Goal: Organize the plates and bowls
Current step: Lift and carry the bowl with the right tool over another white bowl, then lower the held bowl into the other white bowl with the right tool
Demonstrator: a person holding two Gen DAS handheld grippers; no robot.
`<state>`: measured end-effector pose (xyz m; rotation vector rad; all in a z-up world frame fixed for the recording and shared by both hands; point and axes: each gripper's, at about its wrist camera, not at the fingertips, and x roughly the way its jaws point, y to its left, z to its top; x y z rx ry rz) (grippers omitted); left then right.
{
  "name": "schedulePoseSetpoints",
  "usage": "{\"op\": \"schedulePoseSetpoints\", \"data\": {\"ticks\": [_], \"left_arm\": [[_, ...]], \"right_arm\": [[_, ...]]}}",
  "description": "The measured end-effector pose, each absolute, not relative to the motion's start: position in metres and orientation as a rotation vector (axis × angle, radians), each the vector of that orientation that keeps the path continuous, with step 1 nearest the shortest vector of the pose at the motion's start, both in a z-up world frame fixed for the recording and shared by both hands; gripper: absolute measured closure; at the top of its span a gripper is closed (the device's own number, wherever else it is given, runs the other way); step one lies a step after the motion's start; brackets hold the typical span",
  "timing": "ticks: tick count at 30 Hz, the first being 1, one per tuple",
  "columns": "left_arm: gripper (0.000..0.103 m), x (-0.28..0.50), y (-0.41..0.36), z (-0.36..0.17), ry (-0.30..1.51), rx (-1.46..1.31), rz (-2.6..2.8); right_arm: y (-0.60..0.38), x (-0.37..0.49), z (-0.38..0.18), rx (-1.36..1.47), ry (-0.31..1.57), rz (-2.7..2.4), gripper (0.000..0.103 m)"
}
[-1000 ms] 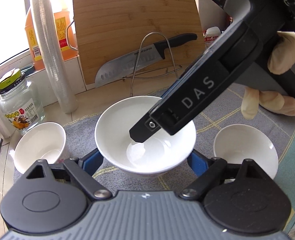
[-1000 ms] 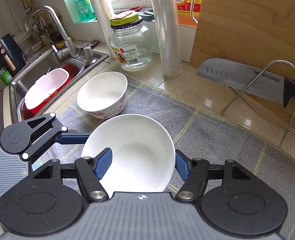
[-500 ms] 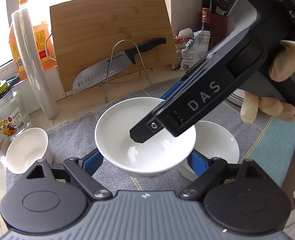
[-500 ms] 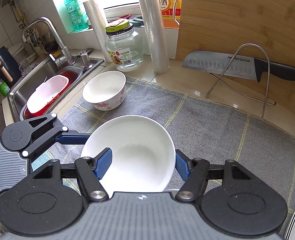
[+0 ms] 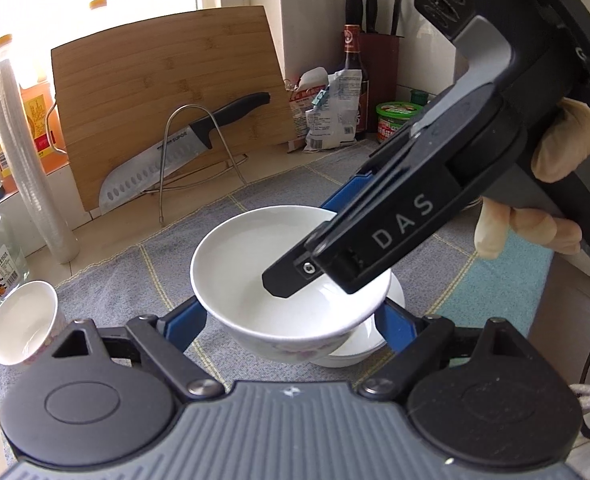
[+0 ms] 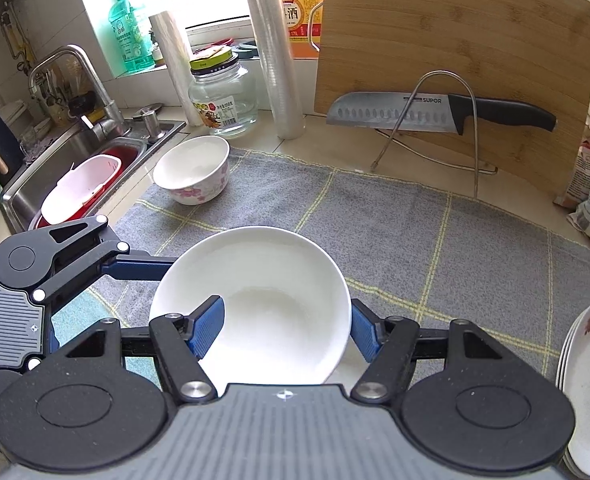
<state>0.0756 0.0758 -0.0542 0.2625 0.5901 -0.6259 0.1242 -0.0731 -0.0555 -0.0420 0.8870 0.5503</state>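
Lower bowl [image 5: 359, 350] mostly hidden

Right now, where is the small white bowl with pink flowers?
In the right wrist view, the small white bowl with pink flowers stands far left on the grey mat, before the glass jar, beside the sink.

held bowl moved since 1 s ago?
Yes. In the left wrist view the held bowl was over bare mat between two bowls; it now hangs directly over the right-hand bowl, carried rightward.

white bowl [image 5: 291, 280] | upright, raised | above second white bowl [image 5: 359, 350] on mat
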Motion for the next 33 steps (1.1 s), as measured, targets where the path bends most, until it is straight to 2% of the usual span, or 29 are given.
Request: {"op": "schedulePoseSetpoints", "data": {"ticks": [16,33], "left_arm": [[0.013,0.085,0.044,-0.071,0.608,0.301,-0.728],[0.013,0.097,0.043,-0.085,0.673,0.301,-0.738]], "right_arm": [[-0.105,0.114,-0.069,0.01,0.899,0.43,0.03],[-0.104,0.124,-0.087,0.024,0.948,0.432,0.03]]}}
